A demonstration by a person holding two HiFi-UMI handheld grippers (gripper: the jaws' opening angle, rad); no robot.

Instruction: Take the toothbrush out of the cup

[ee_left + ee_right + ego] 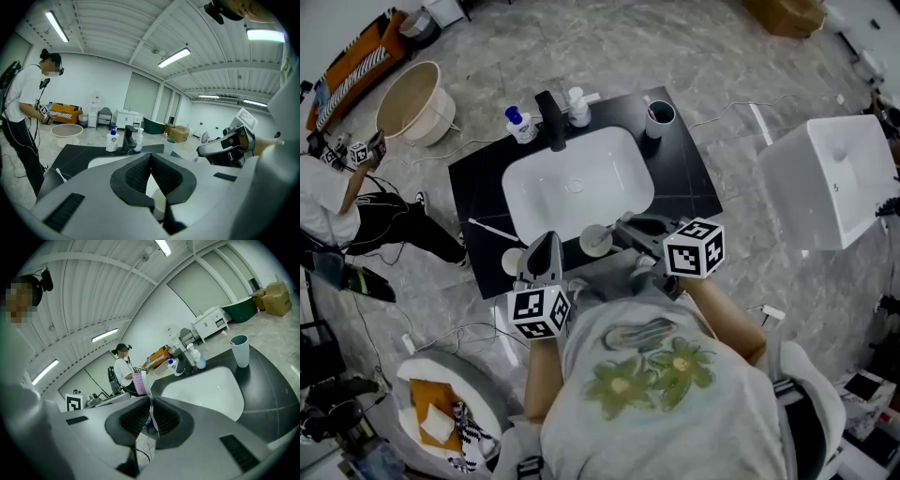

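Right gripper [151, 420] clamps pink-bristled toothbrush [140, 383], well apart from cup [240, 351]

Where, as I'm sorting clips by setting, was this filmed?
Most likely a lab or test hall, not a home bathroom: the black counter with its white sink stands alone on an open floor, strip lights run overhead, and a second person works nearby.

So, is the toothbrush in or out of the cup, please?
Out: the right gripper is shut on the toothbrush, well apart from the cup.
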